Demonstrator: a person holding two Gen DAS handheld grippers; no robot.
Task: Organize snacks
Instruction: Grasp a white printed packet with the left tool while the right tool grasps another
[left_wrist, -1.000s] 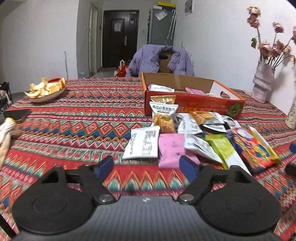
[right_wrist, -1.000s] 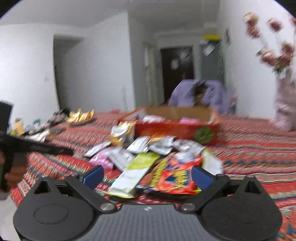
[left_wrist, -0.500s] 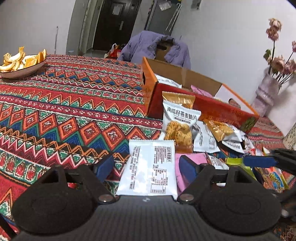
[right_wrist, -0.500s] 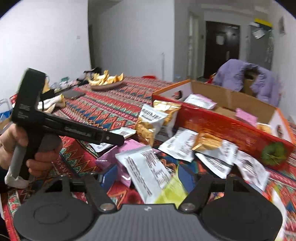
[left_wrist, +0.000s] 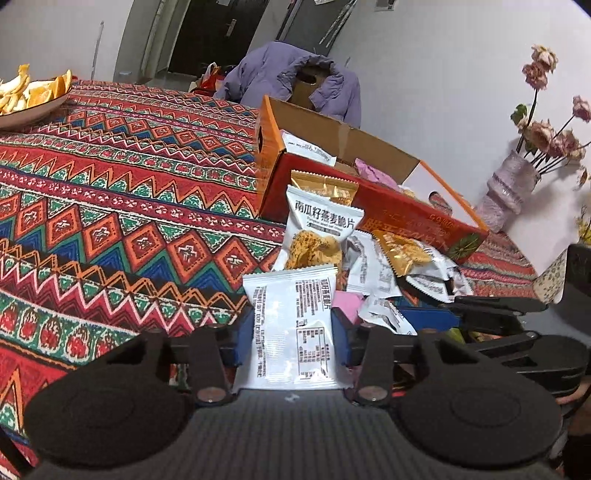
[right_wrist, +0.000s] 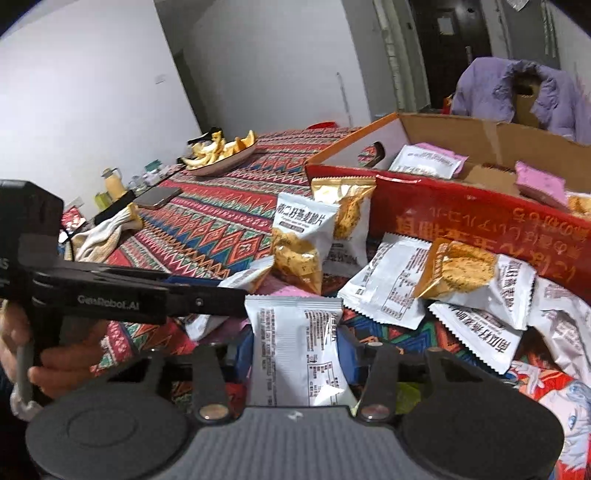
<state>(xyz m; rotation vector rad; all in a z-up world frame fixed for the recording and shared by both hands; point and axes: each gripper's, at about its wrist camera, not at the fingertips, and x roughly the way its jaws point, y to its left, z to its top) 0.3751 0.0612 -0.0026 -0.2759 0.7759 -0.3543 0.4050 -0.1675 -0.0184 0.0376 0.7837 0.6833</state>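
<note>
Several snack packets lie in a heap on the patterned tablecloth in front of an open red cardboard box (left_wrist: 373, 206) (right_wrist: 480, 218), which holds a few packets. My left gripper (left_wrist: 291, 341) is shut on a white snack packet (left_wrist: 295, 328) with its printed back up. My right gripper (right_wrist: 299, 354) is shut on another white snack packet (right_wrist: 299, 350). The two grippers are close together: the left gripper shows at the left of the right wrist view (right_wrist: 110, 291), and the right gripper at the right of the left wrist view (left_wrist: 491, 310).
A plate of orange peel (left_wrist: 26, 96) (right_wrist: 221, 151) sits at the far left of the table. A vase of dried flowers (left_wrist: 509, 188) stands at the right behind the box. A phone (right_wrist: 155, 195) and a cloth (right_wrist: 107, 232) lie at the left. A purple jacket (left_wrist: 291, 81) hangs behind the table.
Both grippers have moved down and forward into the heap and each has shut on a white packet. One second ago both were open and empty above the table.
</note>
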